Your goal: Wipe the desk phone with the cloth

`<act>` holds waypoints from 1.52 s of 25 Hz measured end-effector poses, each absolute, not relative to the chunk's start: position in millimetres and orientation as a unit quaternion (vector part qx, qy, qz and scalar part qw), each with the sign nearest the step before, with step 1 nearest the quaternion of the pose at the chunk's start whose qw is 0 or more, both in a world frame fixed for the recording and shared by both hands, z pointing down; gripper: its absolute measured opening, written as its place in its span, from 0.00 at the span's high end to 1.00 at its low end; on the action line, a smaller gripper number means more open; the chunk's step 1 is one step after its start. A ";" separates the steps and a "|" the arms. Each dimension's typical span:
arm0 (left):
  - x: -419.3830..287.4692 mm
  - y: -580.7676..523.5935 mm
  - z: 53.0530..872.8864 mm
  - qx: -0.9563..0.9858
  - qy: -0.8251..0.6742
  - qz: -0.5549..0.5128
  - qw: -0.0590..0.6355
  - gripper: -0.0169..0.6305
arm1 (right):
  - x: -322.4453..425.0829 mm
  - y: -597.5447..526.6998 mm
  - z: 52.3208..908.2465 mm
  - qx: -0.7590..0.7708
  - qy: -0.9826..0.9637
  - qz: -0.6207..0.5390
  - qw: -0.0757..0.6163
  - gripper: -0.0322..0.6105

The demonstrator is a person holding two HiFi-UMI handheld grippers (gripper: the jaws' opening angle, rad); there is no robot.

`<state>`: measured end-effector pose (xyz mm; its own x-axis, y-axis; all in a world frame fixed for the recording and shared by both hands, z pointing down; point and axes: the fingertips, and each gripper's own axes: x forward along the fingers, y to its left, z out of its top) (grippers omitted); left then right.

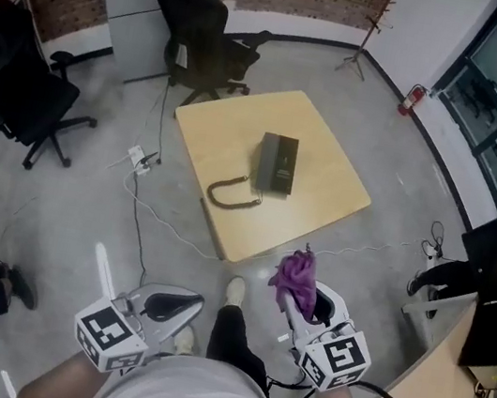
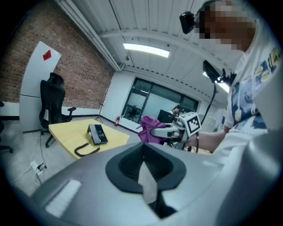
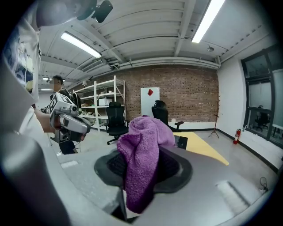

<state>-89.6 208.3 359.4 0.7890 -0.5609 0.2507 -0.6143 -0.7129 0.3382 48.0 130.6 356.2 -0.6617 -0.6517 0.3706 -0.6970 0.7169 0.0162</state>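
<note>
Desk phone lies flat near the middle of the light wood table. Its coiled cord loops off toward the near-left edge. Nothing is touching it.

Wiping not started, as far as I can judge. You're standing well back from the table with both grippers low in front of you, and there's open floor between you and the near table corner.

Cloth is purple and terry-looking, pinched in your right gripper. The jaws are clamped on a fold; the bunch stands up above the tips, and in the right gripper view a tail hangs down in front of them. So the pick-up part looks done. Left to do: walk in, bring the cloth to the phone, wipe it.

Your left gripper has its jaws together with nothing between them.

Containers: none in view. The table carries only the phone and cord.

Around:
- a black office chair just behind the table's far corner
- another chair off to the left
- a power strip with white cable on the floor beside the table's left edge
- a red fire extinguisher by the far wall
</note>
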 end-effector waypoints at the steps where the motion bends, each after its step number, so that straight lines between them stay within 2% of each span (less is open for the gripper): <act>1: -91.5 199.4 360.1 0.921 -0.323 0.064 0.206 0.97 | 46.8 116.4 359.1 0.369 -0.910 0.063 0.179 0.75; 14: -75.3 49.5 340.2 0.900 -0.376 0.075 0.206 0.97 | 21.0 -100.9 419.4 0.318 -0.923 0.085 0.199 0.75; 19: -89.8 20.8 350.5 0.882 -0.409 0.091 0.216 0.97 | 8.3 -159.2 450.4 0.304 -0.924 0.107 0.204 0.75; 30: -128.8 11.3 364.7 0.878 -0.402 0.105 0.239 0.97 | -12.5 -235.6 515.8 0.322 -0.904 0.149 0.237 0.75; 38: -141.4 0.4 361.4 0.881 -0.389 0.108 0.247 0.97 | -2.2 -223.6 552.9 0.327 -0.884 0.187 0.277 0.75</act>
